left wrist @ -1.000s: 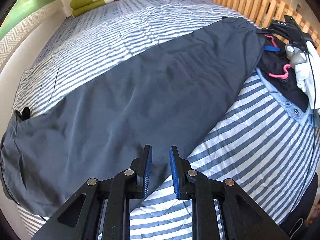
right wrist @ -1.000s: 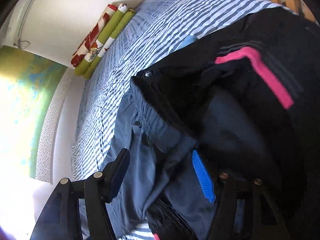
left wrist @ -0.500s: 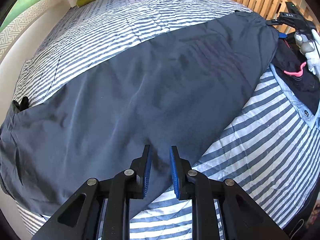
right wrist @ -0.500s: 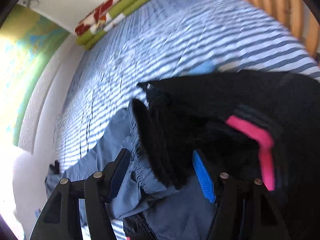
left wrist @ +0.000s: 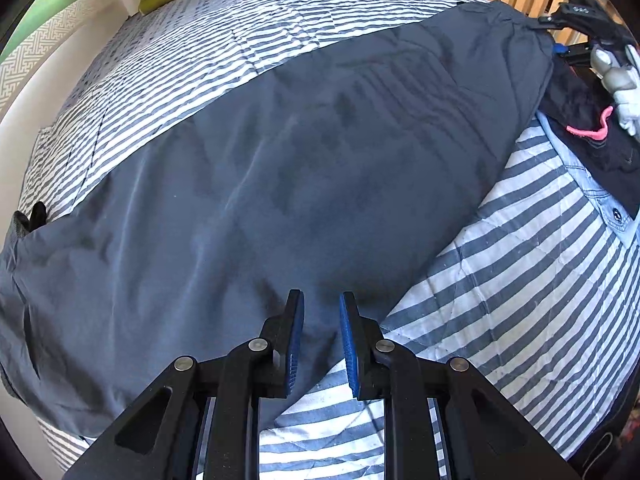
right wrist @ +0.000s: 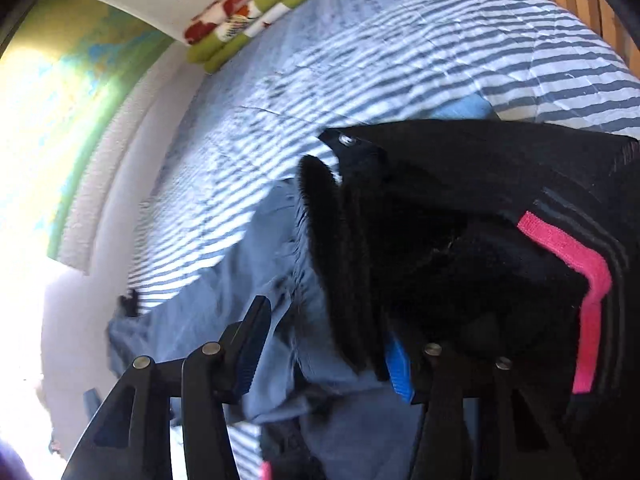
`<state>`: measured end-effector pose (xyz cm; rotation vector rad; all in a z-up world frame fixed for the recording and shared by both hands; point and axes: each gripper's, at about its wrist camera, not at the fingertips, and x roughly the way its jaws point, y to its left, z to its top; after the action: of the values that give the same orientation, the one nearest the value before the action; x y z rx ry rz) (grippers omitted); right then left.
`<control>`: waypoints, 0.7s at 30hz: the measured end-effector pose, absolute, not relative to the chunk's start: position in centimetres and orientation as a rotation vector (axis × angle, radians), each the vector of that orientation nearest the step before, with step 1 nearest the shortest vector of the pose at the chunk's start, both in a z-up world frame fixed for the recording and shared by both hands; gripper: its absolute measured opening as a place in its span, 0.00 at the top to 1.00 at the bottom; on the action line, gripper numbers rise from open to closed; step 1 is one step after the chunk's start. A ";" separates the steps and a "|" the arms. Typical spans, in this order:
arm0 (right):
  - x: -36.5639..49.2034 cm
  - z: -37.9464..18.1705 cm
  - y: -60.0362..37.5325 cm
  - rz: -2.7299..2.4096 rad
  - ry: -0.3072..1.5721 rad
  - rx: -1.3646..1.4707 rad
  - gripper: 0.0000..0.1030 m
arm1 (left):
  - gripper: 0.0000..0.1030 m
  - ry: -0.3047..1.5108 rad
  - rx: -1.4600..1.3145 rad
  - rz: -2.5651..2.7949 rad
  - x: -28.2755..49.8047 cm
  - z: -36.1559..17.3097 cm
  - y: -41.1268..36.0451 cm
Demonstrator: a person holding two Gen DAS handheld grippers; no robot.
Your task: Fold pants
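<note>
Your left gripper (left wrist: 320, 312) hovers over the near edge of the grey pants (left wrist: 300, 168), jaws narrowly parted, gripping nothing. The pants lie flat across the striped bed (left wrist: 500, 280). Your right gripper (right wrist: 328, 344) stands wide open around bunched waistband fabric beside a black garment (right wrist: 460, 220).

— Hidden? Right finger (right wrist: 398, 372) half buried under black garment (right wrist: 460, 240).
— Blurred? Striped bedspread (right wrist: 360, 64) smeared in right view (pants (left wrist: 280, 168) cut off at left edge).
</note>
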<state>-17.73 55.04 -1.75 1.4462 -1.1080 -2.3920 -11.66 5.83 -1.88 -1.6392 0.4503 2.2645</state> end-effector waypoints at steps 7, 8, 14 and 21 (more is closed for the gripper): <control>-17.9 -1.8 55.2 -2.337 -1.184 1.430 0.53 | 0.81 0.448 -1.648 2.244 -11.8 -2.4 6.4; -18.1 -1.5 54.9 -2.337 -1.178 1.423 0.53 | 0.81 0.453 -1.647 2.241 -11.8 -2.4 6.5; -17.3 0.9 54.5 -2.319 -1.137 1.394 0.53 | 0.81 0.459 -1.642 2.236 -11.9 -2.5 6.6; -14.5 -1.2 55.1 -2.295 -1.233 1.450 0.53 | 0.81 0.445 -1.634 2.225 -12.0 -2.8 6.9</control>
<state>-14.45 55.05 -1.19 1.4502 -1.2332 -2.2949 -12.01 6.86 -2.78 -1.6341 0.4448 2.2246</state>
